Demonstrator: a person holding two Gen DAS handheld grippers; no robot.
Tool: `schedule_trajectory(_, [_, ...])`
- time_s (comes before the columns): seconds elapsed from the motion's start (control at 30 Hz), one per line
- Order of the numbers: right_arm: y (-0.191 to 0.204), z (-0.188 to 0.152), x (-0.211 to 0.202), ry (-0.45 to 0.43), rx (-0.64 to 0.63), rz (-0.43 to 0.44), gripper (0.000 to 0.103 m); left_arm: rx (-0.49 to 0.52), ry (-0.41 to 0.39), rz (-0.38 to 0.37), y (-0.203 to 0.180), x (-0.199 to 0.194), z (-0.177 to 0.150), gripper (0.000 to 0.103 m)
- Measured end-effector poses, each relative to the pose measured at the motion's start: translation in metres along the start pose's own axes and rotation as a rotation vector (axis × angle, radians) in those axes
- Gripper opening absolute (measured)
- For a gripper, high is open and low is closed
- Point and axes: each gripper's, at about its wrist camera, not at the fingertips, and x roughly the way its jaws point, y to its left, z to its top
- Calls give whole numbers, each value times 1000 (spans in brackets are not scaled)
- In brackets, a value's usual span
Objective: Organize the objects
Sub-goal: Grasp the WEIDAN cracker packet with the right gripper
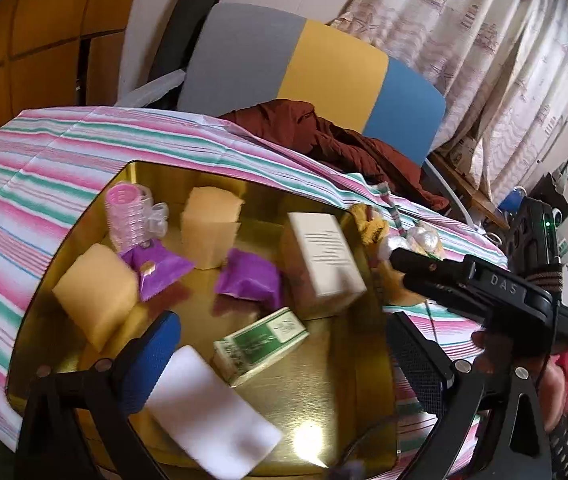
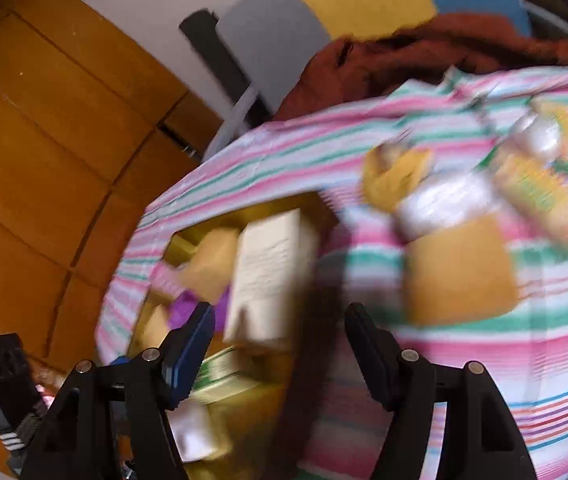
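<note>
A gold tray [image 1: 323,412] lies on the striped cloth. In it are two orange sponges [image 1: 96,292], two purple packets [image 1: 250,280], pink curlers [image 1: 128,216], a cream box [image 1: 323,256], a green box [image 1: 260,340] and a white block [image 1: 212,412]. My left gripper [image 1: 284,364] is open above the tray; the white block lies by its blue finger. My right gripper [image 2: 280,340] is open and empty over the tray's edge, next to the cream box [image 2: 272,272]. It also shows in the left wrist view [image 1: 463,280]. The right wrist view is blurred.
On the cloth beside the tray lie an orange sponge [image 2: 459,268], white plastic-wrapped items [image 2: 443,204], a yellow cloth [image 2: 395,176] and a yellow-green packet [image 2: 539,192]. A chair [image 1: 284,60] with a rust-red garment [image 1: 343,148] stands behind the table. Curtains hang at right.
</note>
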Motion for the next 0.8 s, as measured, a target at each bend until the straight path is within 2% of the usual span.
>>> schedule_trajectory(0.17, [-59, 17, -31, -50, 63, -140, 69, 57, 16, -45, -31, 10, 4, 103])
schedule_trajectory(0.37, [-108, 45, -31, -15, -46, -364, 69, 167, 57, -91, -80, 26, 4, 103])
schedule_trajectory(0.5, [-117, 52, -11, 66, -111, -367, 69, 206, 87, -120, -107, 36, 2, 103])
schedule_trajectory(0.6, [-111, 54, 6, 95, -198, -407, 68, 224, 117, -137, -123, 46, 1, 103])
schedule_trajectory(0.73, [-105, 56, 20, 97, -256, -410, 58, 247, 150, -138, -138, 60, -1, 103])
schedule_trajectory(0.8, [-104, 53, 19, 82, -257, -412, 56, 255, 168, -143, -146, 67, -1, 103])
